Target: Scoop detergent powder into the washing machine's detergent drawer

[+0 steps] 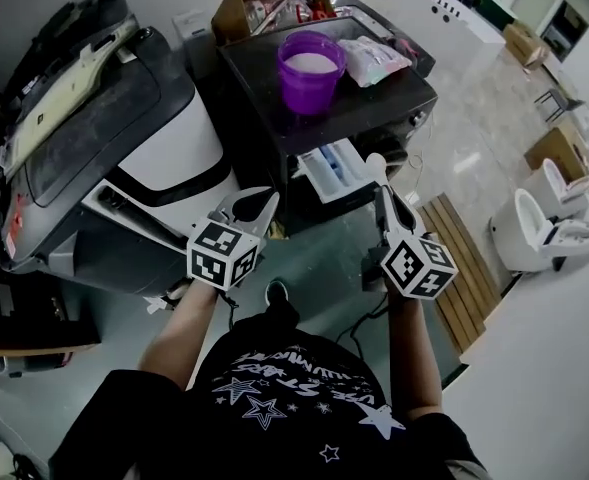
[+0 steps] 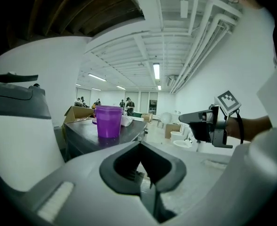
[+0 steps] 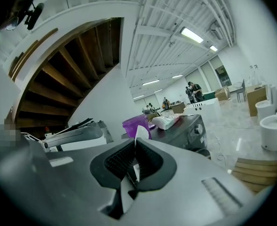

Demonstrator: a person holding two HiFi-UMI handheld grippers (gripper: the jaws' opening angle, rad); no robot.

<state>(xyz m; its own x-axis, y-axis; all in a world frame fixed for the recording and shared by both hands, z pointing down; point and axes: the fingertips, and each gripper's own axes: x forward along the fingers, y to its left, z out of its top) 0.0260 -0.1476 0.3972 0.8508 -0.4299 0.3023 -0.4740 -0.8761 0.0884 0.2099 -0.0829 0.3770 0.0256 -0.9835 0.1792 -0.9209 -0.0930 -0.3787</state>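
Got the right tongs clenched on the thin handle of a white scoop, bowl end hovering just beside the pulled-out detergent drawer. No telling whether loaded or empty from here. Got the left tongs pinched together on nothing, hanging lower down and off to the drawer's other side. Plenty of white powder in the purple cup up on the washer's tabletop, near a plastic bag. Worth watching that grip: skinny handle, probably easy to twist in the tongs and dump powder on the floor instead of the drawer. Also easy to clip the cup while reaching and knock it over.
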